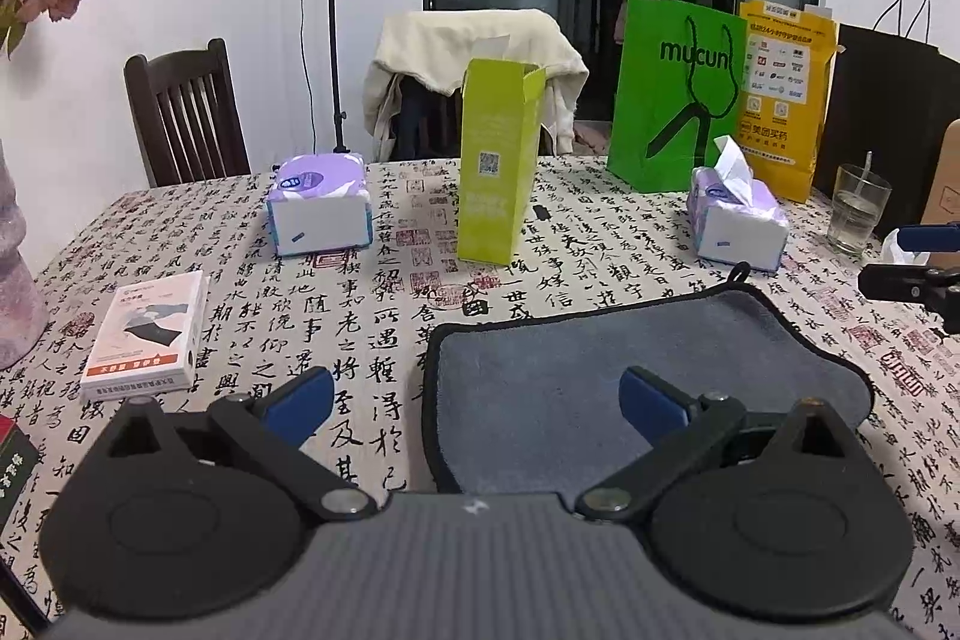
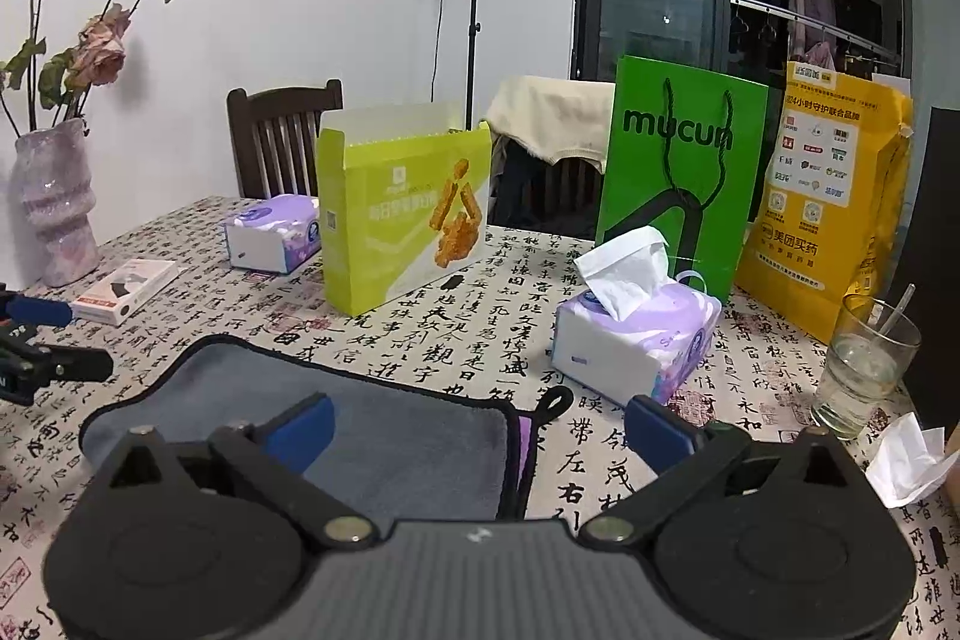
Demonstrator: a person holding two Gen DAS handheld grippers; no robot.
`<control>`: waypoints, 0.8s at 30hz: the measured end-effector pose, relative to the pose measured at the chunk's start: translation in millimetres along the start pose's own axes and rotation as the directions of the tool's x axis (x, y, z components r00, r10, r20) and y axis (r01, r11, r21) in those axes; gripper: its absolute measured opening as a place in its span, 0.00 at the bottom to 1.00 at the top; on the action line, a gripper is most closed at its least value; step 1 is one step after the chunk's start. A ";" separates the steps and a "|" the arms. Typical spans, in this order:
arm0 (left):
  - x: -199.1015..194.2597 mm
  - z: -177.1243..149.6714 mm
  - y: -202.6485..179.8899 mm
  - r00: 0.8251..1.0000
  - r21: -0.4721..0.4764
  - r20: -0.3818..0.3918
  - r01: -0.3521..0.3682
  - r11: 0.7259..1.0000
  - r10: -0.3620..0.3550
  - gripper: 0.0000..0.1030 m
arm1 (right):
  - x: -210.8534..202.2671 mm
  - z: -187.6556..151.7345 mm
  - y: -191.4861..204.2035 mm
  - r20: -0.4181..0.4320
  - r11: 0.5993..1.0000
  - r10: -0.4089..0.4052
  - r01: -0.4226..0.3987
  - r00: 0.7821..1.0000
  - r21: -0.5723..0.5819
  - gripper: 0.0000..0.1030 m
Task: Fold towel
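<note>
The left gripper (image 1: 477, 403) hangs low over the table with its blue-padded fingers (image 1: 300, 403) spread wide and nothing between them; its right finger sits above the near left part of the towel, its left finger over bare cloth. The right gripper (image 2: 480, 430) is likewise spread wide and empty, its left finger above the towel's right end and its right finger out past the edge.

The grey microfibre towel with black piping (image 1: 600, 376) lies flat on the calligraphy-printed tablecloth (image 1: 360, 316), straight ahead of both grippers, at twelve o'clock and close in. A small black hanging loop (image 1: 739, 272) sticks out from its far right corner. Its far right edge is curved rather than square.

From the left wrist view, a purple-and-white pack of tissues with a sheet pulled up (image 1: 737, 220) sits just beyond the loop at one o'clock. A tall lime-green open cardboard box (image 1: 498, 160) stands upright at twelve o'clock, well behind the towel. A second, sealed purple tissue pack (image 1: 318, 205) lies at eleven o'clock. A small white and orange flat box (image 1: 147, 337) rests at ten o'clock, near the left gripper.

Farther back at one o'clock stand a bright green paper bag printed "mucun" (image 1: 672, 100) and a yellow paper bag (image 1: 786, 94) beside it. A clear drinking glass with a straw or spoon (image 1: 855, 208) stands at two o'clock. In the right wrist view, a pale mauve ribbed vase of dried roses (image 2: 54, 202) stands at ten o'clock.
</note>
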State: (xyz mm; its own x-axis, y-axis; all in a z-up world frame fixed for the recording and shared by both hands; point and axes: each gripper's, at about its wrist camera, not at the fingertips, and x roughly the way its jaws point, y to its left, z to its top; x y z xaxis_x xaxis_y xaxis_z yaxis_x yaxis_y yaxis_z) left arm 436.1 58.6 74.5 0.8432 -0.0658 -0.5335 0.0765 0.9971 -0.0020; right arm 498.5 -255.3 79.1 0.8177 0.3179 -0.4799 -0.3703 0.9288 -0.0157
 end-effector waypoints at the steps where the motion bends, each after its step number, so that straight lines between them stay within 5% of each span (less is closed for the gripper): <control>1: -2.8 -0.4 -0.8 1.000 0.002 0.004 0.000 1.000 0.000 1.00 | -0.1 0.0 0.1 0.001 1.000 -0.002 0.002 1.000 0.000 1.00; 24: -78.6 -17.4 -14.0 0.998 0.011 0.065 0.013 1.000 -0.014 1.00 | -71.2 -16.5 15.7 0.032 1.000 -0.004 0.004 0.999 -0.016 1.00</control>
State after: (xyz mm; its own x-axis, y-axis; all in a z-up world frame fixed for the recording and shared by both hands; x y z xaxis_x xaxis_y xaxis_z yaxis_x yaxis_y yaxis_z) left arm 359.5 50.5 101.8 0.8751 -0.0820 -0.4770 0.0933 0.9956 0.0000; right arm 427.1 -266.4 98.5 0.8328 0.3203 -0.4514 -0.3739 0.9269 -0.0321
